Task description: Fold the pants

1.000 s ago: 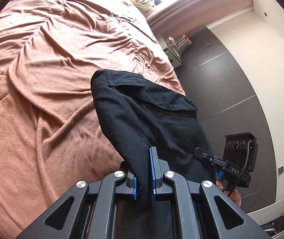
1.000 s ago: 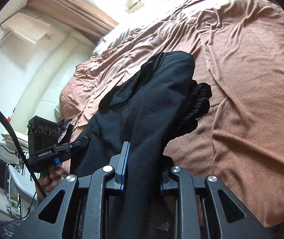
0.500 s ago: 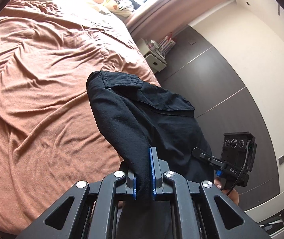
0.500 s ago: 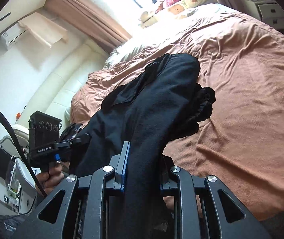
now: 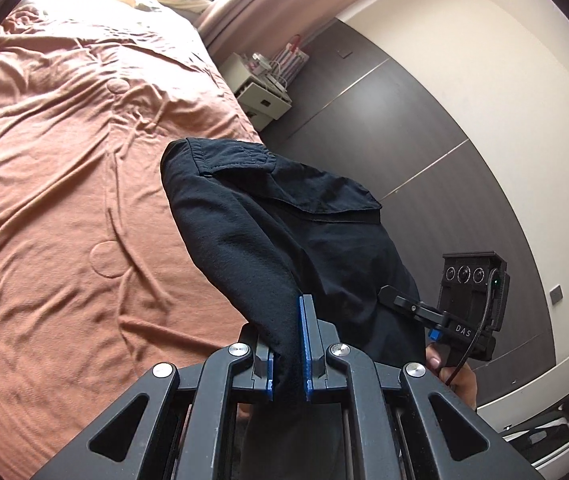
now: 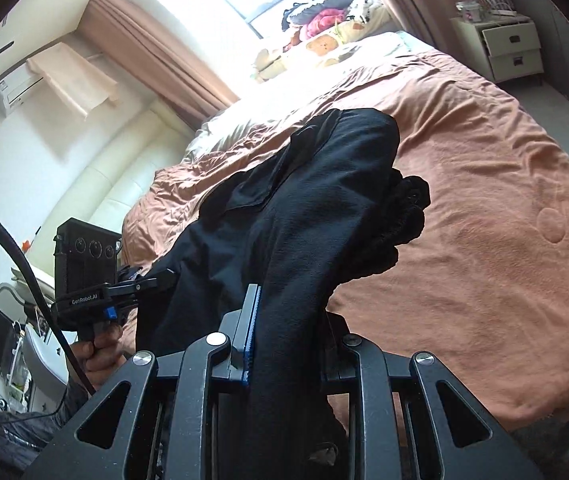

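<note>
Black pants (image 5: 276, 232) hang folded over in the air above the bed, a flapped pocket showing on top. My left gripper (image 5: 290, 344) is shut on one edge of the cloth, its blue pads pinching a thin fold. In the right wrist view the same black pants (image 6: 304, 216) drape forward, and my right gripper (image 6: 284, 336) is shut on a thicker bunch of them. Each view shows the other gripper in a hand: the right gripper (image 5: 408, 304) is partly hidden by the pants, as is the left gripper (image 6: 164, 278).
A bed with a rumpled salmon blanket (image 5: 64, 160) fills the space below. Pillows and soft toys (image 6: 324, 36) lie at its head by the window. A white nightstand (image 6: 512, 44) stands beside the bed, next to a dark wall panel (image 5: 404, 128).
Both grippers have drawn back and upward with the pants still held. The bed now looks farther off, and more of the window, nightstand and wall has come into view.
</note>
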